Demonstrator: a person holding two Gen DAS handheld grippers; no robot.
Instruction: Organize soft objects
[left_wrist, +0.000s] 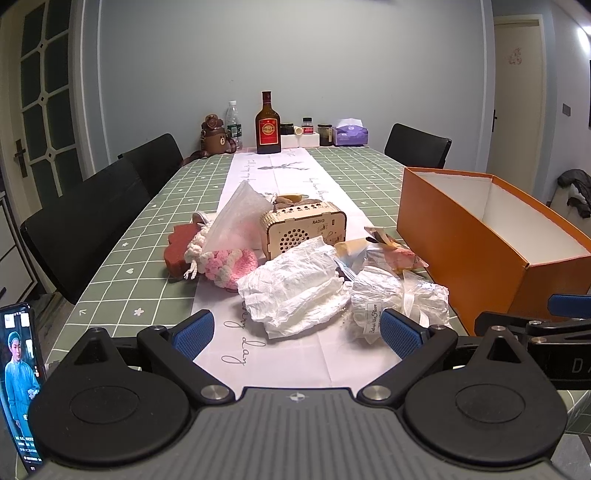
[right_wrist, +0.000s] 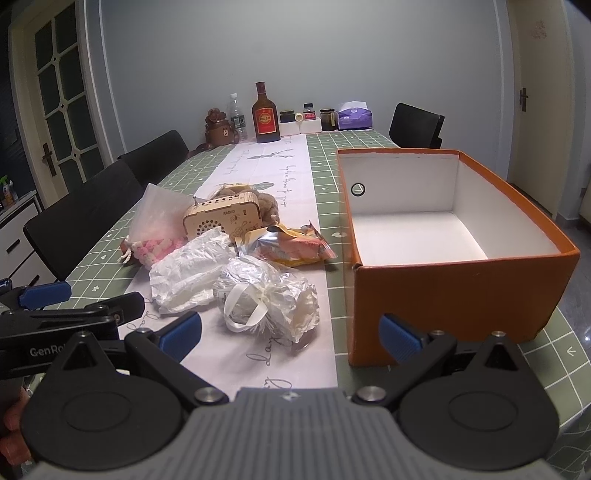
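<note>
Spreading under everything, the surface (left_wrist: 122, 258) wears a green checked cloth with a white runner down its middle, and the soft things lie heaped on that runner, probably dumped there for sorting. An orange box (right_wrist: 461, 295) stands to the right of the heap, open-topped and bare inside, close enough to serve as the likely bin.

Both grippers hover low at the near edge, aimed at the pile. On the left gripper (left_wrist: 295, 330) the fingers are spread wide with nothing between them; the right gripper (right_wrist: 290, 332) is likewise wide and unloaded. Each shows at the edge of the other's view, so they sit side by side.

A white crumpled bag (left_wrist: 295, 284) lies nearest the left gripper, straight ahead of its gap. Just right of it, touching, sits a ribbon-tied bundle (right_wrist: 266, 299), squarely ahead of the right gripper and near the box, so I judge it the easiest first pick. Behind these lie a snack packet (right_wrist: 295, 245), a pink knit pouch (left_wrist: 229, 264) under a clear bag (left_wrist: 236, 218), and a red sponge (left_wrist: 177, 254) at the far left.

A wooden radio (left_wrist: 303, 229) stands upright amid the heap; being rigid, it should stay out.

Nothing has yet gone in the box.
</note>
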